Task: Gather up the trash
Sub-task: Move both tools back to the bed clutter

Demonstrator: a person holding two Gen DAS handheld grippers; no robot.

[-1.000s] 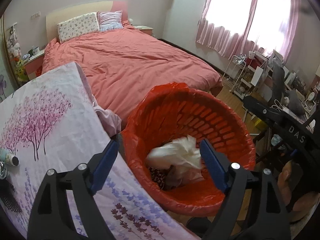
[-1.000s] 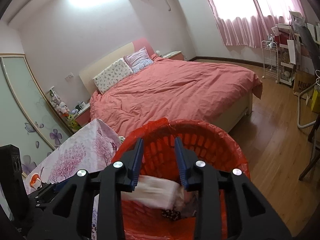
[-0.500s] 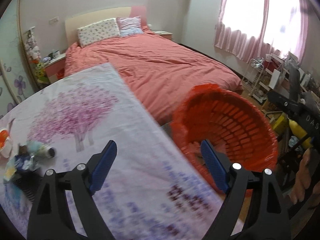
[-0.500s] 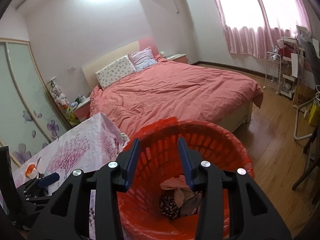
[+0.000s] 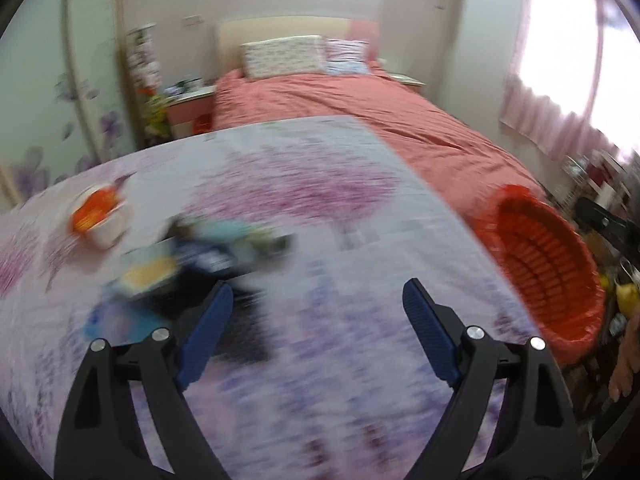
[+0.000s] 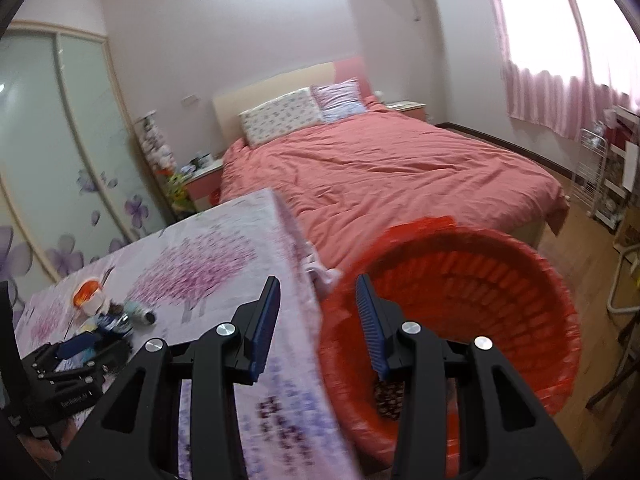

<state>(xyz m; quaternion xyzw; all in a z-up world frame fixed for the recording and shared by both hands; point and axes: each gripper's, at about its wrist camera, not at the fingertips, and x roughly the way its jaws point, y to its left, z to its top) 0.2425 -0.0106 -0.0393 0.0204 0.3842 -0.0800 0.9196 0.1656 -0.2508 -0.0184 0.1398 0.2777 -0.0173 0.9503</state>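
A red lined trash basket (image 6: 472, 292) stands off the table's right edge, with dark trash low inside it; it also shows in the left wrist view (image 5: 544, 256). My left gripper (image 5: 316, 312) is open and empty above the flowered tablecloth (image 5: 320, 216). A blurred pile of trash (image 5: 192, 264) lies ahead-left of it, with an orange-topped cup (image 5: 98, 216) beyond. My right gripper (image 6: 318, 306) is open and empty over the gap between table edge and basket. The trash pile (image 6: 116, 316) and cup (image 6: 88, 296) show far left there.
A bed with a salmon cover (image 6: 380, 172) lies behind the table. A nightstand (image 6: 200, 180) and sliding wardrobe doors (image 6: 52, 152) stand at the left. A rack and clutter (image 6: 608, 176) sit on the wood floor at the right.
Both grippers swung left, away from the basket toward the table. The right gripper opened wider after dropping white paper into the basket. The left view now faces the trash pile.
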